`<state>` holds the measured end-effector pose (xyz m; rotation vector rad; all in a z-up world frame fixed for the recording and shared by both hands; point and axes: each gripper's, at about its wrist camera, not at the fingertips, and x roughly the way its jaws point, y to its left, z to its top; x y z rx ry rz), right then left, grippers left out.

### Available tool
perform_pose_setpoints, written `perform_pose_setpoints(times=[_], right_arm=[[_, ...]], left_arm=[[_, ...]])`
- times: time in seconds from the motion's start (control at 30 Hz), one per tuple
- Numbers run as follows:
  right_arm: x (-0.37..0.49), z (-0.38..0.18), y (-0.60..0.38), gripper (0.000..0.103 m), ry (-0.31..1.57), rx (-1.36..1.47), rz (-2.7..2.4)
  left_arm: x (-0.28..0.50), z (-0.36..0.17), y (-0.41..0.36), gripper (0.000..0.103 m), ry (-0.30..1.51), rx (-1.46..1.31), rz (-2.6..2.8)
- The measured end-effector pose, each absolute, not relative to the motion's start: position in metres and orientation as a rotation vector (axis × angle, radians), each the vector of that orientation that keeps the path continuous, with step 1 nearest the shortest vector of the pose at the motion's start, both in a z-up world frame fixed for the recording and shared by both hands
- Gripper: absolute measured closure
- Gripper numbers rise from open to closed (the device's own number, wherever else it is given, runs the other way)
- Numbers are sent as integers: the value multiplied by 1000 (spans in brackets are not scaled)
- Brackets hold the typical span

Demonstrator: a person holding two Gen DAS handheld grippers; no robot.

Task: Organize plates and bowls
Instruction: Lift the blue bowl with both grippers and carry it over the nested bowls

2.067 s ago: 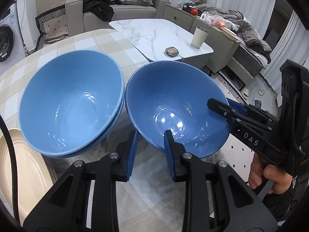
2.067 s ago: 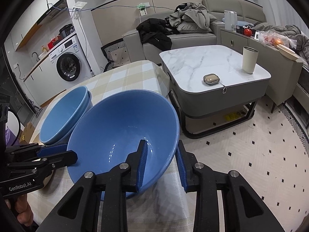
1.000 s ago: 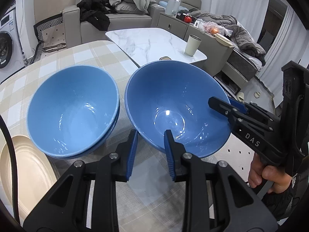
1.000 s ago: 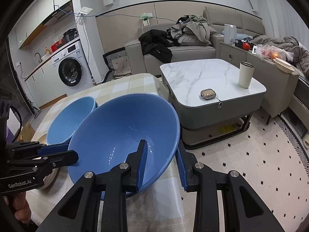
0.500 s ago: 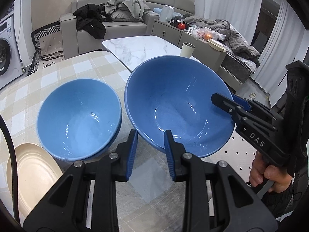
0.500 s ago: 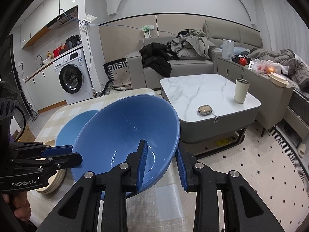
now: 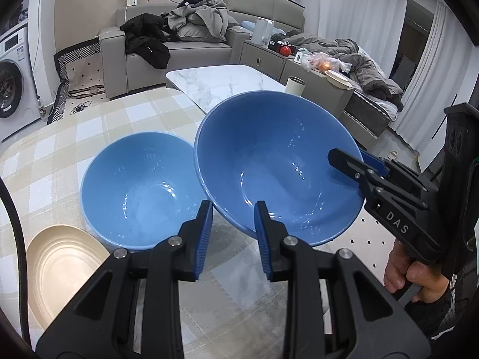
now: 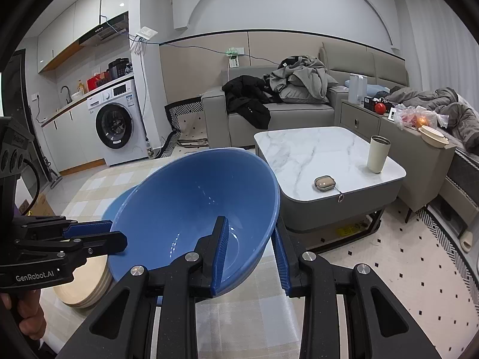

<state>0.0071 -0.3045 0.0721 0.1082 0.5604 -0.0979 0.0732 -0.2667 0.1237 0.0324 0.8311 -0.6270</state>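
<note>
Occlusion findings. The deep blue ceramic bowl (image 8: 194,209) held aloft hides most of the second blue bowl (image 8: 119,202) behind it in the right wrist view; only a sliver of rim shows. The stack of beige round plates (image 8: 85,281) is partly covered by that bowl and by the left gripper (image 8: 118,234). In the left wrist view, the topmost beige plate (image 7: 60,269) runs under the gripper body. The small grey case (image 8: 324,183) on the marble table cannot be identified.

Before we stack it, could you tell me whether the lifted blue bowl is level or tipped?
Tipped. The lifted blue bowl has its far rim high and its near rim low, opening facing the camera.
</note>
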Motion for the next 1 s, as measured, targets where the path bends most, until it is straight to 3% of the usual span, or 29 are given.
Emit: perform_pose_setpoints(times=[1.0], right_arm=[[26,81,-275,72,479,170,-36]], left_arm=[[61,170,-222,78,746,-6,-574]])
